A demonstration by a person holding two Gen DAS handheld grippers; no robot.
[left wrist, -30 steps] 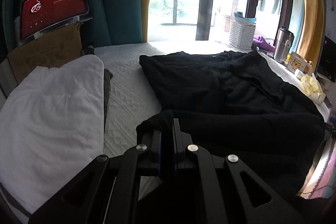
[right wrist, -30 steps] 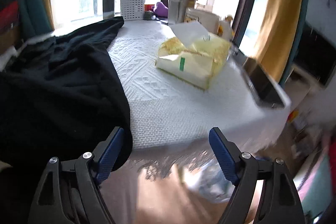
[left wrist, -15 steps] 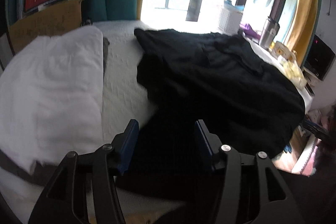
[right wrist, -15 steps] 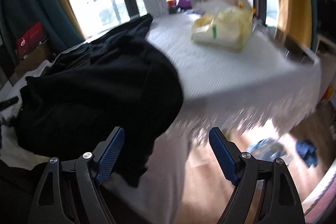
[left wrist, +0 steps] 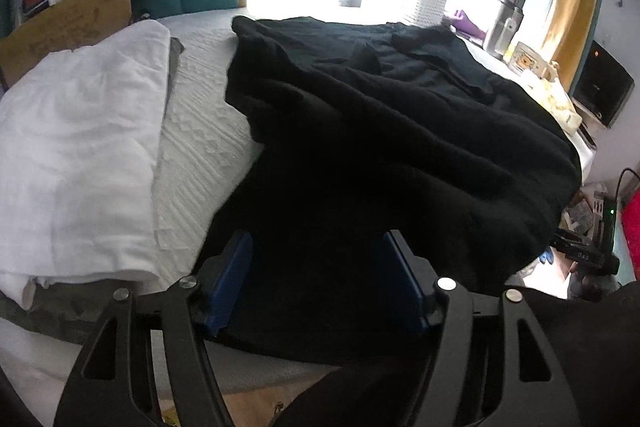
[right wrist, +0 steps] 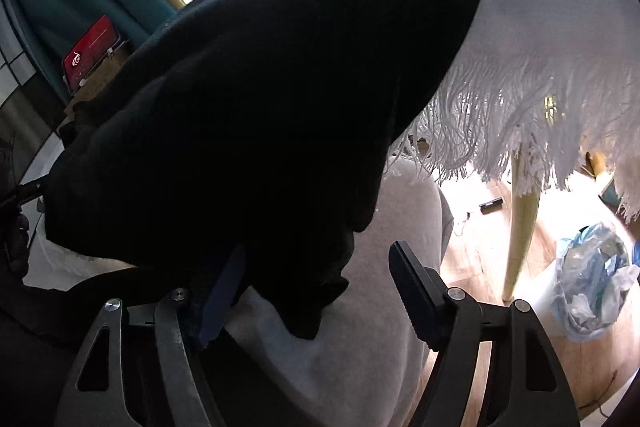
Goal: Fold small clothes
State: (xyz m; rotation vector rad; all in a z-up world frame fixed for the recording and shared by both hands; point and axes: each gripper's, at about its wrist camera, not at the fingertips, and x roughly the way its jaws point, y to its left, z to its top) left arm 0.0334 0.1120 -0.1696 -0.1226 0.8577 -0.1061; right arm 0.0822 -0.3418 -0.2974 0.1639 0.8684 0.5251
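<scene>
**A:** Start nearest. What are the left tongs (left wrist: 318, 281) doing?

**B:** Their blue-padded jaws stand apart and are opening wider. The near hem of the crumpled black knit garment (left wrist: 380, 131) lies between them, but neither pad presses on it, so nothing is held.

**A:** And the right tongs (right wrist: 316, 291)?

**B:** Apart too, though closing. A corner of the black garment hangs off the near right edge of the tabletop and dangles between the jaws. The left pad is half hidden behind the cloth, so I can't be sure whether it brushes the fabric; the right jaw is plainly clear of it.

**A:** So the step is taking hold of that drooping corner?

**B:** I'd judge so. To do it well, bring the corner deep into the jaws before they finish closing, catching a single layer rather than a bunch, then lift it back onto the white textured tablecloth with the fringed edge (right wrist: 532, 39). The left tongs should find the matching near corner so the hem can be drawn straight.

**A:** What lies farther back?

**B:** The garment sprawls, wrinkled, across the middle and right of the tabletop. On the left, just beside it, sits a folded white cloth (left wrist: 80, 147). Far right stand a steel tumbler (left wrist: 505, 27) and a printed mug (left wrist: 527, 61); keep any spreading pull away from those.
</scene>
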